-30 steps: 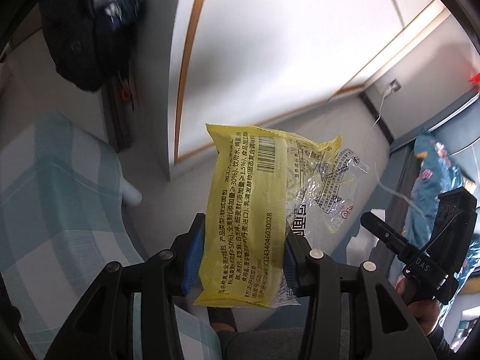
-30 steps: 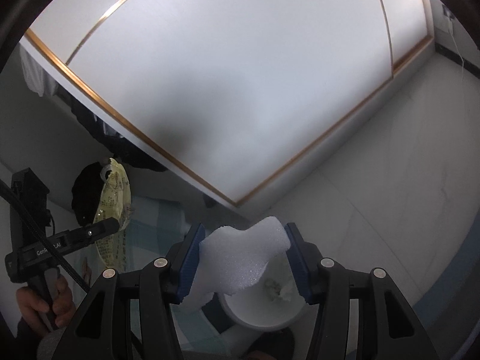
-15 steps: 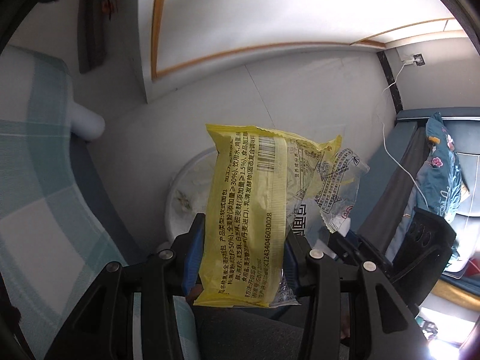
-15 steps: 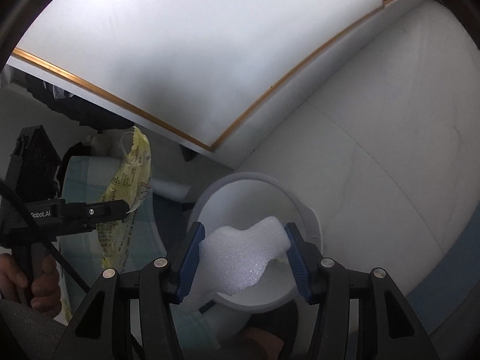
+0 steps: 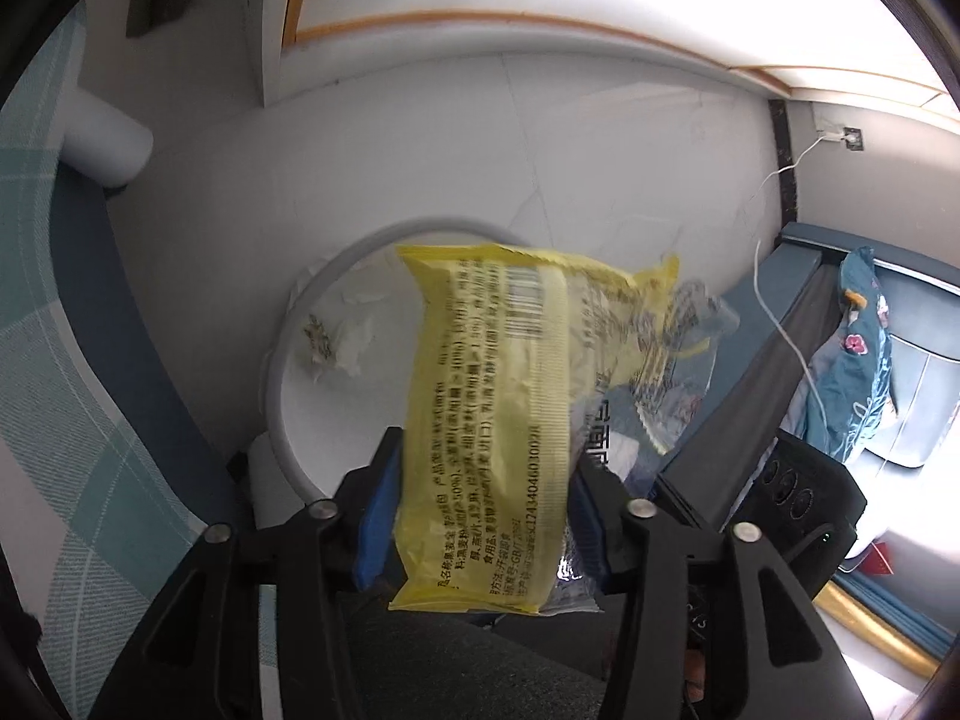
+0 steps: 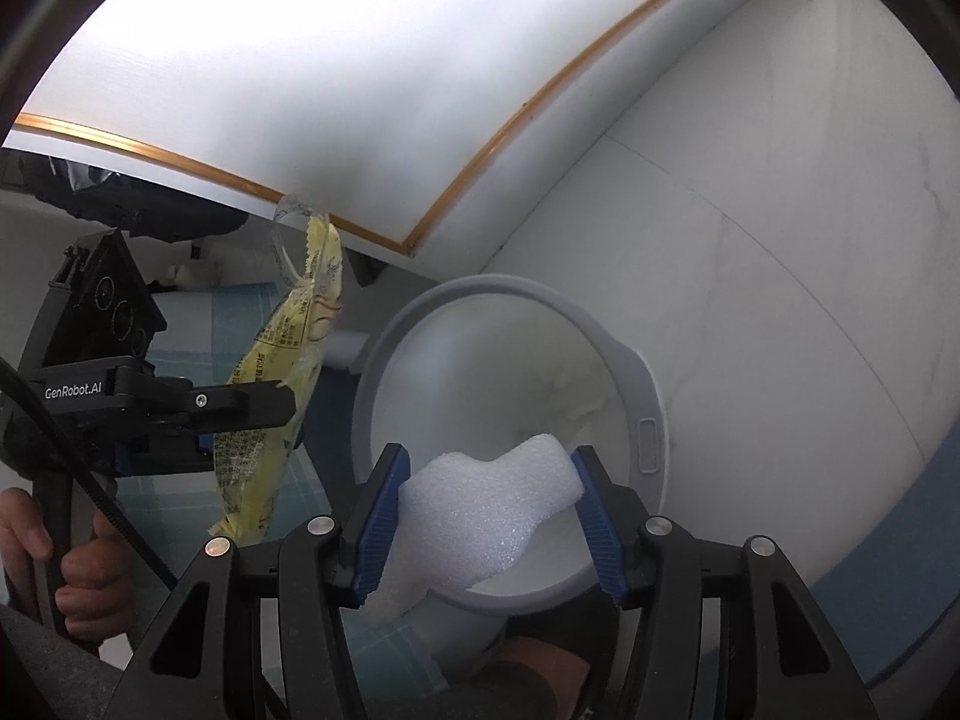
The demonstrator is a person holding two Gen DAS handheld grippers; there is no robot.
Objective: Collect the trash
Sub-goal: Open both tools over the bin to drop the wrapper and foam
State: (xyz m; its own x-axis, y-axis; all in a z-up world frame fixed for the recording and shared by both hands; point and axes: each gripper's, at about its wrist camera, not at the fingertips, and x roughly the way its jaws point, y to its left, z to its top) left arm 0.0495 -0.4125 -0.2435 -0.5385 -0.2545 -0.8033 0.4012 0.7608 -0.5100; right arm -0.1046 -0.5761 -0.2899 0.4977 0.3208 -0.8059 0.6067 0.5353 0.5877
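Now that both of my hands have dropped from facing the wardrobe doors to hanging over the white bin (image 6: pixel 624 384), the two pieces of trash sit right above its mouth. My left tongs (image 5: pixel 480 516) have just been easing apart, and the yellow wrapper (image 5: pixel 498 420) between them looks blurred and tilted where half a second ago it stood crisp, so I judge it is slipping loose; the blue pads (image 5: pixel 375 516) no longer seem to pinch it. It hangs over the bin's near rim, with crumpled tissue (image 5: pixel 342 342) already lying inside the bin. My right tongs (image 6: pixel 489 516) stay about half open, clamped on the white foam piece (image 6: pixel 486 516), which is over the bin's opening on the near side. Judging by this, the drop is under way: the wrapper goes first, the foam should follow.
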